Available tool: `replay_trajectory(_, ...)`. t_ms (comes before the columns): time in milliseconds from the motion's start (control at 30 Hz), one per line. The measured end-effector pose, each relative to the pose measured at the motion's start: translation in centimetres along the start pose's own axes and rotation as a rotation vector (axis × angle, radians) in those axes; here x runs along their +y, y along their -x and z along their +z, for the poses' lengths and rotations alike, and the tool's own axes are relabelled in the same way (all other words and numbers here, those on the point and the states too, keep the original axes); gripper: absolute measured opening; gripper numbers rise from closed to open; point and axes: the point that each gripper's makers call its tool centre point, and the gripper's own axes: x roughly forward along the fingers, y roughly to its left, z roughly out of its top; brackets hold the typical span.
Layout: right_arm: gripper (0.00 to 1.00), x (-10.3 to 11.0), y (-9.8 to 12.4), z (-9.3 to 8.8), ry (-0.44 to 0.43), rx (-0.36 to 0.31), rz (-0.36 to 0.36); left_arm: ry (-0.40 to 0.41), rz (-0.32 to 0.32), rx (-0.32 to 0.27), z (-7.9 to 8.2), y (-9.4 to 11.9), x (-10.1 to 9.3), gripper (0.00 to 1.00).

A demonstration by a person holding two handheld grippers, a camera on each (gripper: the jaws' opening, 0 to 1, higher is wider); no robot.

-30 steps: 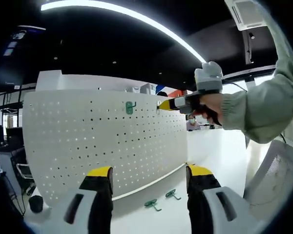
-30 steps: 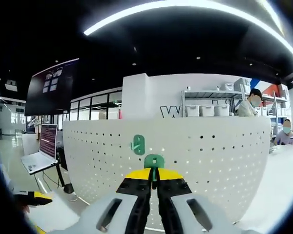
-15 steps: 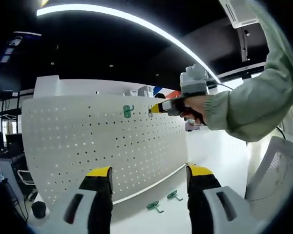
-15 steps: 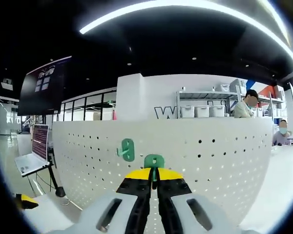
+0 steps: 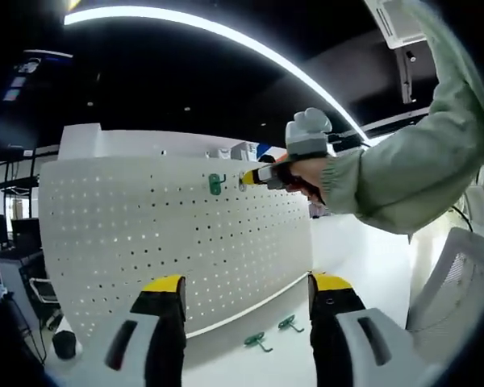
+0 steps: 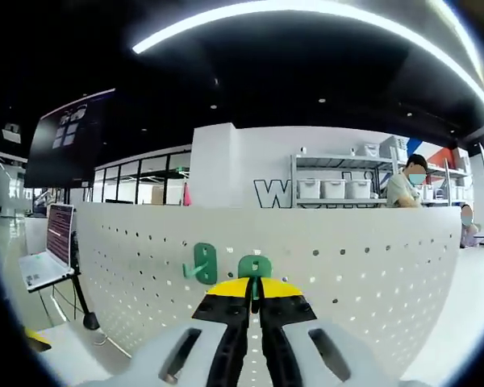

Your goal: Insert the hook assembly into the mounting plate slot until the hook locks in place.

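Pegboard point(image 5: 177, 242) stands upright on the table point(image 5: 363, 250). One hook point(image 5: 216, 184) mounted near its top edge. Right gripper point(image 5: 250, 176) just right of that hook, at the board face, with a second hook point(image 6: 254, 267) between its jaws. Two loose hooks point(image 5: 256, 340) point(image 5: 288, 324) lie on the table before the board's foot. Laptop point(image 6: 47, 266) behind the board, left in the right gripper view.

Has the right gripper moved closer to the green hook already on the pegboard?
Yes. In the left gripper view, the right gripper has closed leftward on the mounted hook on the pegboard.

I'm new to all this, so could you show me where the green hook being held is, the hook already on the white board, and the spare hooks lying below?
held hook point(image 6: 255, 267), right gripper view, its rounded top above the jaws
mounted hook point(image 6: 200, 263), right gripper view, its flat plate
spare hooks point(image 5: 258, 341), left gripper view, the nearer one's body
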Motion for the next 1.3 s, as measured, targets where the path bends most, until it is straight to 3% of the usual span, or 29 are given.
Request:
replay_trajectory(767,0.01,-0.1,-1.5,0.2,0.026,0.001,-0.013,0.006,-0.006,0.001,-0.1,0.0,0.0,0.63)
replay_trajectory(1300,0.01,-0.2,-1.9,0.2,0.107,-0.018,-0.054,0.008,-0.004,-0.001,-0.1,0.0,0.0,0.63)
